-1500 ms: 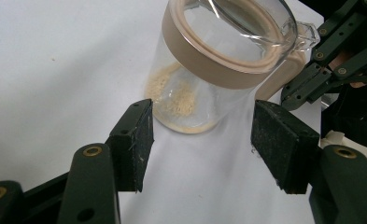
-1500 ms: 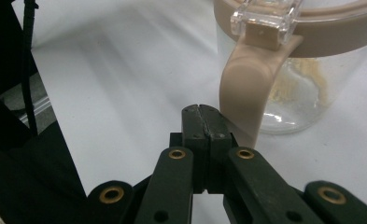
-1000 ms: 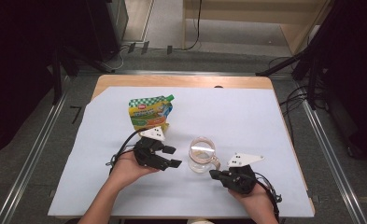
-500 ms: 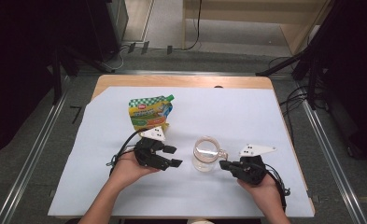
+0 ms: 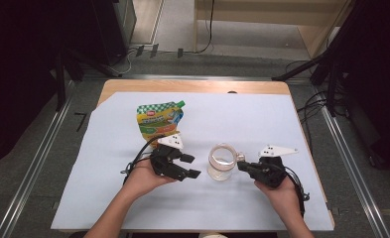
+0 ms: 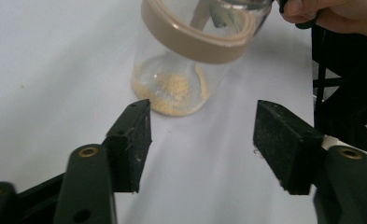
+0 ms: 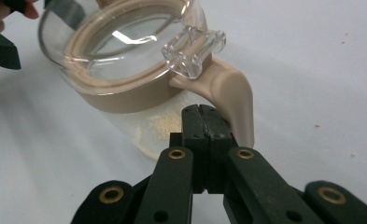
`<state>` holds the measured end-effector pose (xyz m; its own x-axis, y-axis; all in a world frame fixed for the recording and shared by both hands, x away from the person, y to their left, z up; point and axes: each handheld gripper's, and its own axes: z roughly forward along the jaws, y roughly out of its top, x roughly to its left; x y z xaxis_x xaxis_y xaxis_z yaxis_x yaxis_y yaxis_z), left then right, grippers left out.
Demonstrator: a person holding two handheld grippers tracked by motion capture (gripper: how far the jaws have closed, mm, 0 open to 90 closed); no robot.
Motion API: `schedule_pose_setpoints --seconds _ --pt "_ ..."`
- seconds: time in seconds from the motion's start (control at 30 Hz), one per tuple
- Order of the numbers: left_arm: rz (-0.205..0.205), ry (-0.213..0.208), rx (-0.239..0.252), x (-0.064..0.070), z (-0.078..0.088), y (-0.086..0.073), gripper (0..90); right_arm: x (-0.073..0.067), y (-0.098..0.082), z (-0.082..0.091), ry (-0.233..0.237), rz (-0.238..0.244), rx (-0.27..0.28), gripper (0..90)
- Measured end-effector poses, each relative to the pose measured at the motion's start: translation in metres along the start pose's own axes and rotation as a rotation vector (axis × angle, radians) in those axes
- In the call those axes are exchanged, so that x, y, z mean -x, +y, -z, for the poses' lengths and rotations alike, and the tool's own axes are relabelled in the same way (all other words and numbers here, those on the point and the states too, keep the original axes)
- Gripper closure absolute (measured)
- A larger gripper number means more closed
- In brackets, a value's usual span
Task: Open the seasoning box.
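Snack pouch (image 5: 160, 121): lay flat on the worktop (image 5: 262, 114), up behind the left gripper.
Left gripper (image 5: 188, 166): fingers (image 6: 133, 140) had just been opening, gaping wide with nothing between them, aimed at the jar.
Jar (image 5: 222, 161): clear glass, tan collar, stood mid-worktop between both grippers, a little yellowish powder at the bottom.
Right gripper (image 5: 241, 166): fingers (image 7: 204, 122) squeezed tight together, holding nothing, tips right at the jar's tan handle (image 7: 232, 95).
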<state>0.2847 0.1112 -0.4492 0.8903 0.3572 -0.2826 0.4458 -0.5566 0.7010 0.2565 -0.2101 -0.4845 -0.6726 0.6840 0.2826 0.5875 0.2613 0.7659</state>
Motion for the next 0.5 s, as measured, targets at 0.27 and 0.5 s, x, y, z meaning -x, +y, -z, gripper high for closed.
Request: schedule_pose_setpoints --seconds 0.27,0.5 --pt "-0.010 -0.048 0.044 -0.001 -0.005 0.013 22.5 0.001 0.002 0.025 -0.027 0.004 0.012 90.0" --pt "-0.044 -0.055 0.032 -0.007 -0.014 0.032 16.9 0.019 0.004 0.021 -0.051 -0.028 -0.017 90.0"
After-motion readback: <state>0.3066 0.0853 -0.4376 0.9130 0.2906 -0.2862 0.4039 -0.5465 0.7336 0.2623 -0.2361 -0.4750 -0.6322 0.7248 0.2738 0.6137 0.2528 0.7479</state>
